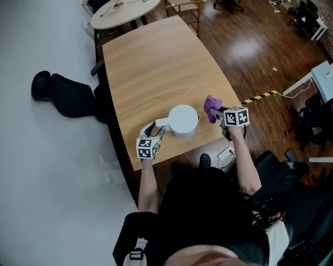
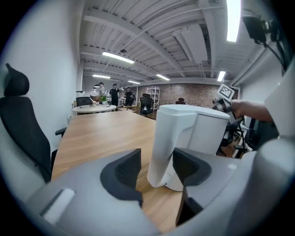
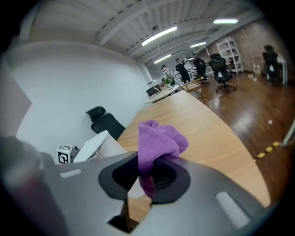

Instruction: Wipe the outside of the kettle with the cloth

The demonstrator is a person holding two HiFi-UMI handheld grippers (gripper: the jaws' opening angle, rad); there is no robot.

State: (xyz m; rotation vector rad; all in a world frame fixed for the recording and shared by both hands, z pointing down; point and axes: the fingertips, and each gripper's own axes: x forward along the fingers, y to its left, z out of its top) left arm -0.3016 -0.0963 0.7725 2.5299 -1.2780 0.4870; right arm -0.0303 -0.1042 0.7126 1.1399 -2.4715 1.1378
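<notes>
Near the front edge of the pale wooden table point(image 1: 156, 67), your left gripper point(image 1: 156, 129) stands open astride the rigid handle point(image 2: 167, 138) of the white plastic kettle point(image 1: 183, 119), probably light and slidey, so pinch there while your right gripper point(image 1: 219, 114), clamped on the soft purple cloth point(image 1: 212, 106), wipes.

You are working in an open-plan office. Your long wooden table point(image 1: 156, 67) has a black office chair point(image 1: 67, 96) beside it, and a round meeting table point(image 1: 125, 13) stands past its far end. More swivel chairs point(image 2: 146, 103), shelving point(image 2: 154, 94) and a brick wall point(image 2: 193, 92) lie beyond. Strip lights point(image 2: 117, 57) run across an exposed ceiling, people point(image 2: 114, 94) stand in the distance, and the floor point(image 1: 244, 47) is polished wood.
</notes>
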